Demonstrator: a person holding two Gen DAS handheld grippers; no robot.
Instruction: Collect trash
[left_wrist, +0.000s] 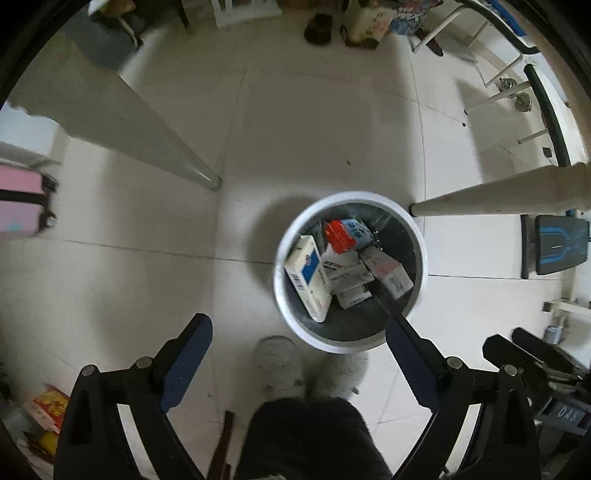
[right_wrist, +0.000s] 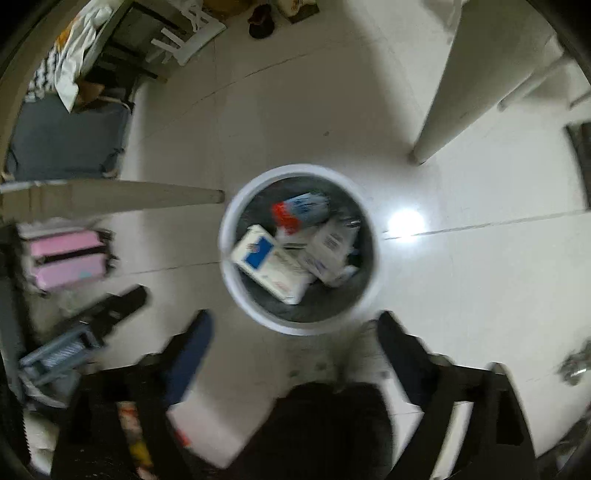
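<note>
L gripper (left_wrist: 299, 354) and R gripper (right_wrist: 293, 345) are both held w/ fingers spread wide, nothing clamped, above the white tiled floor (left_wrist: 314, 122). The round white-rimmed trash bin (left_wrist: 291, 229) is seen just ahead, filled w/ discarded cardboard cartons (left_wrist: 308, 275), between two cream table legs (left_wrist: 495, 197).

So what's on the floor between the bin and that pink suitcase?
A tapered table leg ends on the tiles between the bin and the suitcase; otherwise bare floor. The left wrist view shows it best.
</note>
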